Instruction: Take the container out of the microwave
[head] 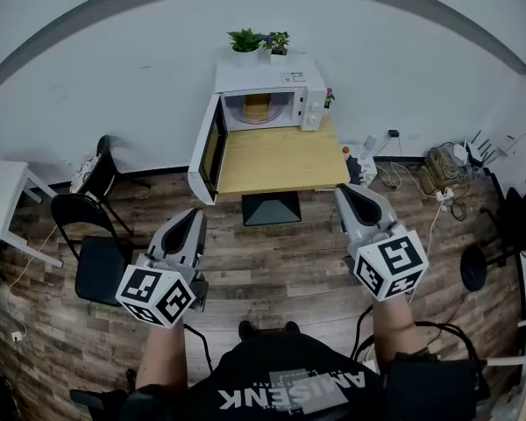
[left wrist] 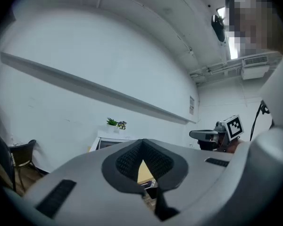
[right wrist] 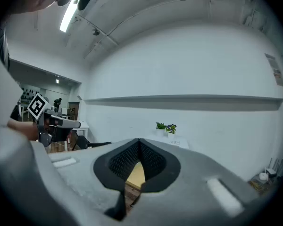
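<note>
A white microwave (head: 267,95) stands at the far end of a wooden table (head: 280,160), its door (head: 206,152) swung open to the left. Inside sits a yellowish container (head: 257,108). Both grippers hang well short of the table, over the wood floor. My left gripper (head: 195,214) is shut and holds nothing; in its own view the pads (left wrist: 132,161) meet, with the table showing beyond them. My right gripper (head: 344,192) is also shut and holds nothing, pads (right wrist: 151,161) together. Each gripper view shows the other gripper (left wrist: 212,135) (right wrist: 56,123) off to the side.
Two small potted plants (head: 261,40) stand on the microwave. Black chairs (head: 92,235) and a white table (head: 4,196) are at the left. Cables and a power strip (head: 438,169) lie on the floor at the right. Small bottles (head: 344,153) sit by the table's right edge.
</note>
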Demonstrator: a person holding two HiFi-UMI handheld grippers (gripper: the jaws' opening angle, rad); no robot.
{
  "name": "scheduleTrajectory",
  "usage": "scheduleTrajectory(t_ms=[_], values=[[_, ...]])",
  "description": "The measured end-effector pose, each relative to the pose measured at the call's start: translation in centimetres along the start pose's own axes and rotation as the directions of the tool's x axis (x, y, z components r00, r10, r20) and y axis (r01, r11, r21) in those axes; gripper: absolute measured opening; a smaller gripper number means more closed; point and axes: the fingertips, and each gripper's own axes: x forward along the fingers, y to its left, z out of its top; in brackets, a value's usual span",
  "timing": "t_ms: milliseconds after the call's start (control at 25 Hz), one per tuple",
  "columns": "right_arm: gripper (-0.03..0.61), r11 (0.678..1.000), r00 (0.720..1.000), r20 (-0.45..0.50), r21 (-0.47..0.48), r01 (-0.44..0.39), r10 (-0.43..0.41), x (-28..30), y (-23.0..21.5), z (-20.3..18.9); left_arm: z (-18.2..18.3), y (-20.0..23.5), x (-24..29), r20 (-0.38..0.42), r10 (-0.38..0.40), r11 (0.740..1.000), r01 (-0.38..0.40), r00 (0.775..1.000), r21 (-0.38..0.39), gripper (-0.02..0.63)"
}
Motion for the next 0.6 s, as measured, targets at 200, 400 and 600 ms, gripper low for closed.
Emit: scheduleTrajectory(t_ms=[200, 400, 600], values=[[0.006, 1.000, 0.999, 0.050, 0.028, 0.002, -0.004, -0.2, -0.3, 0.4, -0.2, -0.2, 0.3, -0.004, 0.003, 1.000, -0.003, 1.000, 0.015, 0.002], [0.006, 0.999, 0.998, 0.035, 0.004, -0.053, 0.053, 0.0, 0.7, 0.3, -0.5, -0.3, 0.1, -0.012, 0.010, 0.998, -0.010, 1.000, 0.067, 0.002], [0.006, 0.997, 0.995, 0.057, -0.010, -0.077, 0.078, 0.6, 1.5, 0.7, -0.6, 0.7, 0.3, -0.031, 0.047, 0.993, -0.044, 0.998, 0.106, 0.002]])
